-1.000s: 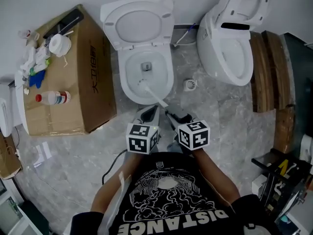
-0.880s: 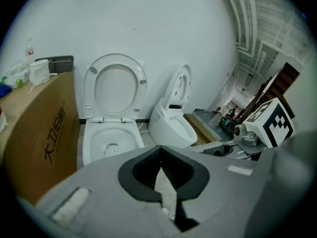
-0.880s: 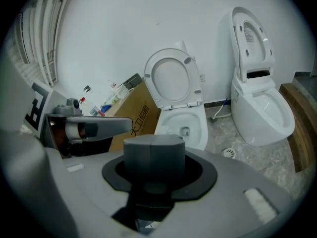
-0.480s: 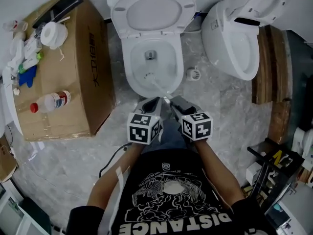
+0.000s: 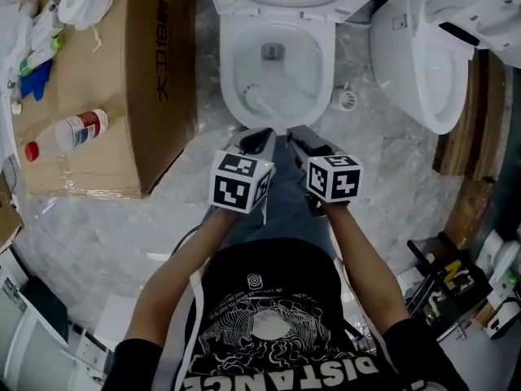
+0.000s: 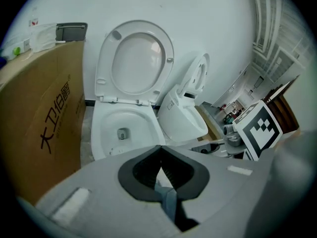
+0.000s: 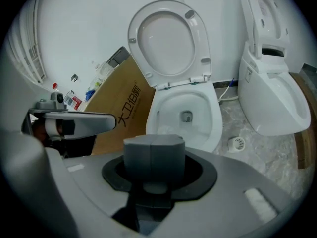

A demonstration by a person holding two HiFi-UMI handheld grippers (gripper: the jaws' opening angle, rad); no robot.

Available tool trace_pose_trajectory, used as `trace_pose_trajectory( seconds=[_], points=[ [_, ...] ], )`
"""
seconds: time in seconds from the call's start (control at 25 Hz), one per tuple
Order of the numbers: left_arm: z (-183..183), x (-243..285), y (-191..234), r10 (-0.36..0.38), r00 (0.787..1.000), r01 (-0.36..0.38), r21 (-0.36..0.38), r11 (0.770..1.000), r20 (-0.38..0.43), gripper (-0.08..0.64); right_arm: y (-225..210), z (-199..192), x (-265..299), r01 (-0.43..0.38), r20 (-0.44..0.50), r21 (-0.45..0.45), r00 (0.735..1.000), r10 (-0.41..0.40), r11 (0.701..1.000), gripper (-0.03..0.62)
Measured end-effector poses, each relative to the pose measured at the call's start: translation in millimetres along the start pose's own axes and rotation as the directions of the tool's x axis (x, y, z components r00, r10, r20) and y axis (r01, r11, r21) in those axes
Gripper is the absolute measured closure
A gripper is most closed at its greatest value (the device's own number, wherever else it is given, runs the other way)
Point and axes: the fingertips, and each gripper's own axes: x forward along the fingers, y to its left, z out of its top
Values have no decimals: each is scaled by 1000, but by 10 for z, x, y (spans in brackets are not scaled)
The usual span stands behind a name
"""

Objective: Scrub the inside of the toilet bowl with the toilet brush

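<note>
Scrubbing step in hand: the right hand-held gripper point(image 7: 153, 157) is clenched and, judging from the head view, grips the handle of the toilet brush point(image 5: 256, 96). The brush head sits inside the toilet bowl point(image 5: 327, 76), at the near-left part of the inner wall. The left hand-held gripper point(image 6: 159, 150) is clenched on nothing, just beside the right one; next move likely calls for sweeping the brush head round the bowl wall with a firm grip.

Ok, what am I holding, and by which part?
The toilet brush, by the end of its handle, in the right gripper; its head is in the toilet bowl. The left gripper holds nothing.
</note>
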Motion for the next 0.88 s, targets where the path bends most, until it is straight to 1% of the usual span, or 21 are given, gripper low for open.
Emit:
trace_pose_trajectory(
  seconds=[0.2, 0.4, 0.56, 0.72, 0.88],
  points=[
    [49, 91, 54, 34, 999, -34, -11, 999, -12, 561, -23, 126, 194, -49, -13, -34, 999, 48, 998, 428],
    [158, 113, 77, 90, 996, -90, -58, 994, -1, 561, -126, 415, 288, -90, -10, -59, 996, 90, 994, 429],
    [262, 107, 95, 134, 991, -132, -100, 986, 13, 561, -199, 667, 380, -123, -22, -96, 992, 121, 988, 430],
    [375, 123, 137, 189, 982, -182, -151, 972, 30, 561, -293, 928, 477, -148, -32, -134, 989, 144, 980, 429],
    [446, 152, 117, 220, 975, -212, -166, 963, 31, 561, -397, 1200, 560, -154, -21, -168, 988, 153, 974, 429]
  ],
)
